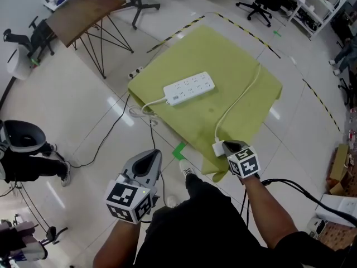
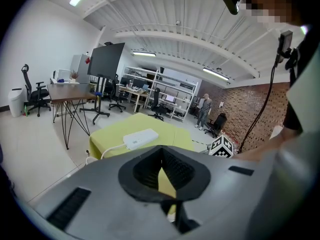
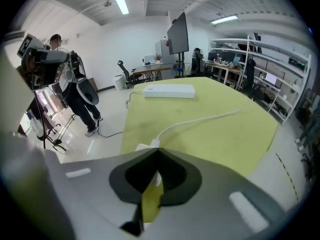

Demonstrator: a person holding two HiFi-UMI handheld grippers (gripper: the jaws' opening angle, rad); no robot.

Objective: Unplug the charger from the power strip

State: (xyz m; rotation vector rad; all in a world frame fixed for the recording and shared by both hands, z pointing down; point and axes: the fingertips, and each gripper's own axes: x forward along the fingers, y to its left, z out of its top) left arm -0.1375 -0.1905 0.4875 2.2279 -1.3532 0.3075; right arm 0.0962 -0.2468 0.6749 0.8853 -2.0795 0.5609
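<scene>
Right gripper point(image 1: 227, 147) beside charger point(image 1: 217, 149); power strip point(image 1: 189, 88) beyond.

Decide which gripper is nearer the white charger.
Right. The right gripper sits right at the charger on the cloth's near edge; the left gripper hangs over the floor, well to its left.

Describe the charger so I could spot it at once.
Find the yellow-green table, then its near edge. The charger is the small white block there, with a thin cable curving off across the cloth; the power strip further back is long and has sockets.
</scene>
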